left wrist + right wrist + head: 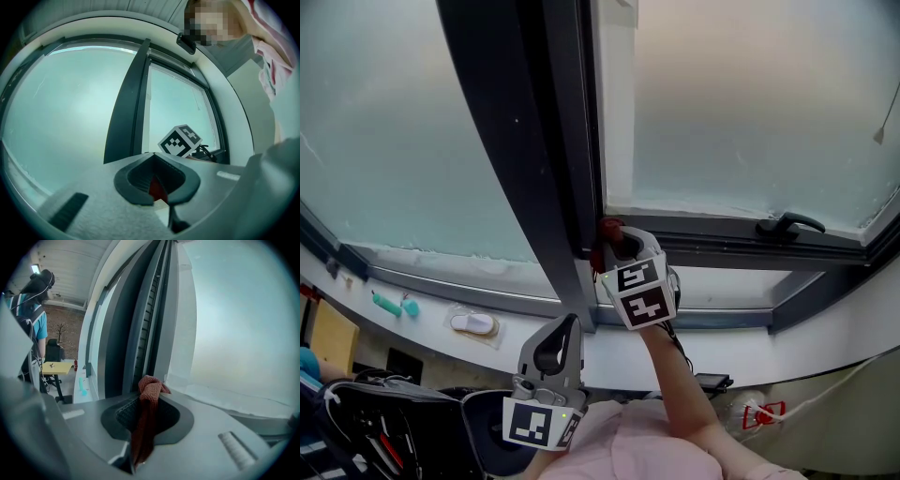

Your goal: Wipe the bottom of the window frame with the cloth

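Note:
A rust-red cloth [607,230] [145,418] is bunched between the jaws of my right gripper [617,246] [149,385], which is shut on it. The cloth sits at the left end of the right pane's dark bottom window frame [712,230] [267,423], right by the thick dark mullion [534,169] [140,333]. Whether the cloth touches the frame is unclear. My left gripper [567,326] [152,158] hangs lower, in front of the sill, shut with nothing in it. From the left gripper view, the right gripper's marker cube [182,142] shows ahead.
A black window handle [789,223] lies on the bottom frame at the right. On the white sill [422,323] are a white object [473,323] and teal items [389,303]. A dark bag [384,422] sits at lower left. A person in a teal shirt [33,310] stands by a yellow table [56,366].

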Available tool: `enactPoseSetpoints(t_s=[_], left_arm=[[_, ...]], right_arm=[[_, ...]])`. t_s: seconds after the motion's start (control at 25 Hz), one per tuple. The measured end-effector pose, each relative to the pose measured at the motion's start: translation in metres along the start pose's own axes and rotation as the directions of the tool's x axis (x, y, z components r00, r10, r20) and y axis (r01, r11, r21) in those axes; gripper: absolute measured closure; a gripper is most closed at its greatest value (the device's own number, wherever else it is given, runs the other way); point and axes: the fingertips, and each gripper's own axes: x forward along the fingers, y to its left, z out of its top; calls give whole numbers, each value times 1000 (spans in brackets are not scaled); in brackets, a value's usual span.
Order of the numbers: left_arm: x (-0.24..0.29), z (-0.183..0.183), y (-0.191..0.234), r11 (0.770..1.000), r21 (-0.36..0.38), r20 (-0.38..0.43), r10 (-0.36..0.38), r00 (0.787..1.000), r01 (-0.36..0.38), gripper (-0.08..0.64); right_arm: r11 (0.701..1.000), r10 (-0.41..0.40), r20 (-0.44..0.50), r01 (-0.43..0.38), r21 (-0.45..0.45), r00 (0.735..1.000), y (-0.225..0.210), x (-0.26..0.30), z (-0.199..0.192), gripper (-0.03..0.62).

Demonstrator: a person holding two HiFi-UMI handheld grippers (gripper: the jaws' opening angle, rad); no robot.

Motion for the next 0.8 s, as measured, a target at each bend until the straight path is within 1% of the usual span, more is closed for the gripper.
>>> enactPoseSetpoints(t_s=[0.32,0.64,0.8], left_arm=[[-2,-1,3,1000,-3,-2,7,1000,-7,560],[-2,-1,-1,1000,-1,7,-4,1000,4,560],[-1,-4,-8,1000,4,11,-8,1000,8,560]], right_arm=[[1000,7,-2,-7,7,1000,-3,-2,-2,537],[1000,-15,-8,15,23,1000,-18,-10,-10,537],[999,-24,4,24,29,1000,-26,-17,-14,537]])
